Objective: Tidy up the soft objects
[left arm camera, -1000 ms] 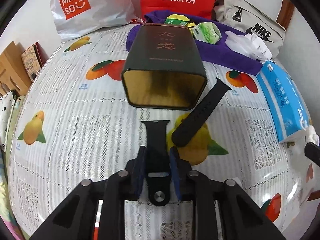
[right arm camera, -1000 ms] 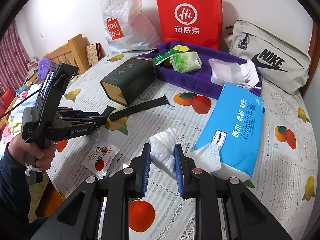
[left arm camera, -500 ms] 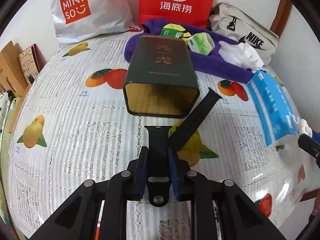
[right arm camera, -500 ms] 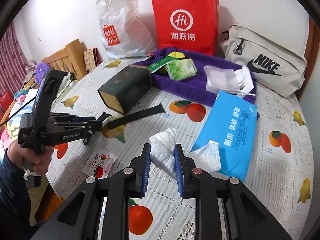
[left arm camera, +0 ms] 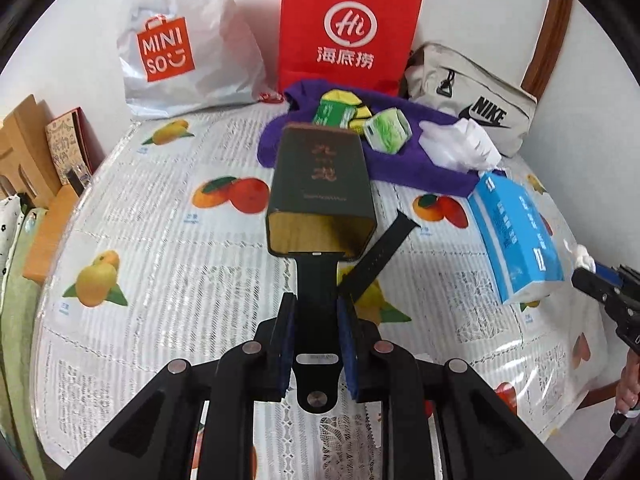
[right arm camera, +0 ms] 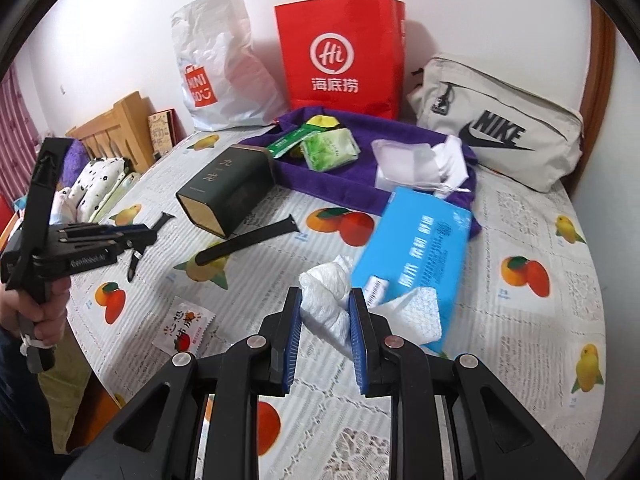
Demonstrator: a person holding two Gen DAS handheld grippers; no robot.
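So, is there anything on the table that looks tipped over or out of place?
Yes. The dark tin lies on its side, its open mouth facing the table edge. A loose black strap lies beside it, partly under its mouth, apart from the strap held in the left gripper.

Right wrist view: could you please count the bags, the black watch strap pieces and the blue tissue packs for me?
Bags: 3 (white Miniso bag, red paper bag, grey Nike bag)
Black strap pieces: 2 (held strap piece in the left gripper, loose strap piece)
Blue tissue packs: 1
Total: 6
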